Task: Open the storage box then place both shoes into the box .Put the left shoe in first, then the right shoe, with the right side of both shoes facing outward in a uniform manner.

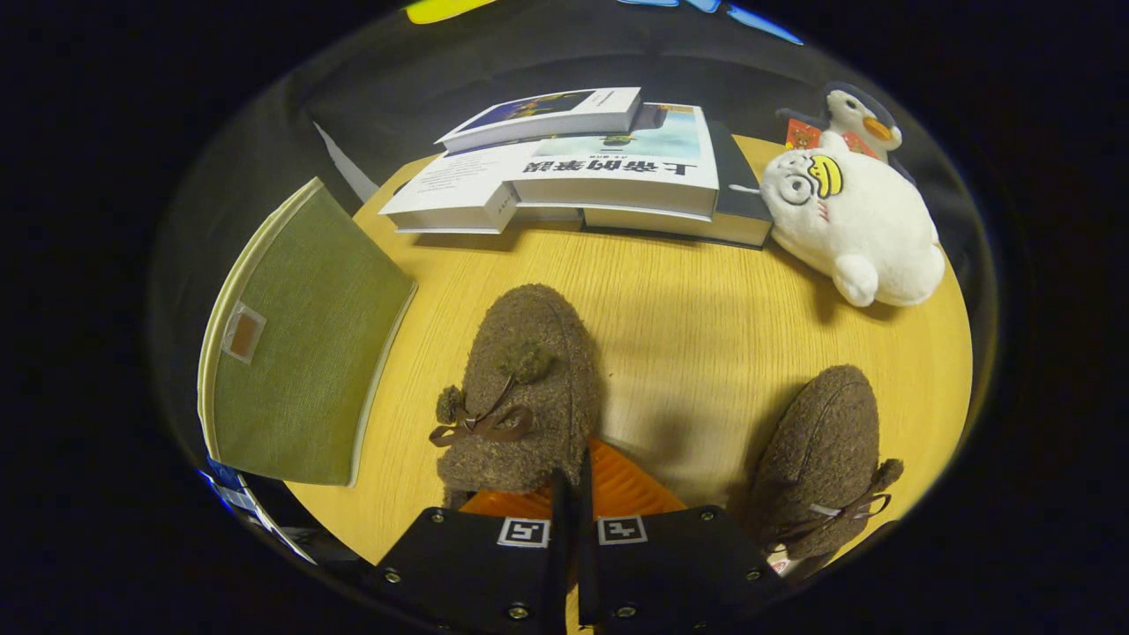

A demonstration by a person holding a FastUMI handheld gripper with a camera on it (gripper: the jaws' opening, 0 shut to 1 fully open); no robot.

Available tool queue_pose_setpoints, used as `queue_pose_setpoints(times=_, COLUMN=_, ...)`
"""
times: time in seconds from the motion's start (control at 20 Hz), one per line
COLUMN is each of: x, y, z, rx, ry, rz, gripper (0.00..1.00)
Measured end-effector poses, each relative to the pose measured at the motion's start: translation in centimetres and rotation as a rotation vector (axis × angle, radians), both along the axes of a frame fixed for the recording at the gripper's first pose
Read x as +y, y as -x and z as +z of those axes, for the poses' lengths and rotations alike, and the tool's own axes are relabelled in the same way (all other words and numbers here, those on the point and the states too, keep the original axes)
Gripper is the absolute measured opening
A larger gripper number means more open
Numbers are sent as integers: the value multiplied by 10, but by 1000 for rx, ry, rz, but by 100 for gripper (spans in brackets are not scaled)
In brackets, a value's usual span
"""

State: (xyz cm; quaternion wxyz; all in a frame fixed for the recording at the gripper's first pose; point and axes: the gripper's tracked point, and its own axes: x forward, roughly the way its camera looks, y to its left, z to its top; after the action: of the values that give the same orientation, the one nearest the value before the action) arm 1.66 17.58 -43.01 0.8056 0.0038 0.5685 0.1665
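Brown and fuzzy, 2 soft woolly shoes sit on the round yellow wooden table (706, 335). The first fuzzy brown shoe with a little bow and pom-poms (520, 392) lies just ahead of the gripper (573, 494), its heel touching the finger tips or nearly so. The second fuzzy brown shoe (825, 445) lies off to the right of the fingers, well apart from the first.

The 2 fingers are pressed close together with only a thin gap, and they hold nothing.

The green cloth storage box with a pale edge (304, 344) is to the left of the fingers, past the first shoe. Its lid looks closed, so I think opening it comes first.

Beyond the shoes lie some stacked books (582, 168). A white plush seal toy (851, 225) rests beyond and to the right, with a small penguin toy (860, 115) behind it.

The shoes look light and squashy, not slippery. They may bend if pinched at the toe. I think the heel rim is the best place to grab, since it is thin enough for the fingers. The box lid looks like stiff cloth and should lift at its edge.
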Motion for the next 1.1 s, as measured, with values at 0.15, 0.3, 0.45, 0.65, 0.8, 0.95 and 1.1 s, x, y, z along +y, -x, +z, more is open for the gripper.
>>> queue_pose_setpoints(times=0.15, x=0, y=4, z=19, rx=5, ry=-5, rz=16, gripper=6)
queue_pose_setpoints(times=0.3, x=6, y=8, z=42, rx=14, ry=-33, rz=15, gripper=6)
queue_pose_setpoints(times=0.45, x=13, y=3, z=74, rx=-14, ry=-55, rz=6, gripper=6)
queue_pose_setpoints(times=0.65, x=30, y=-8, z=122, rx=-75, ry=-107, rz=-10, gripper=6)
queue_pose_setpoints(times=0.8, x=51, y=-13, z=154, rx=-94, ry=-172, rz=-22, gripper=6)
queue_pose_setpoints(times=0.95, x=73, y=-16, z=179, rx=-97, ry=-214, rz=-9, gripper=5)
queue_pose_setpoints(times=1.1, x=99, y=-15, z=195, rx=-84, ry=-241, rz=15, gripper=5)
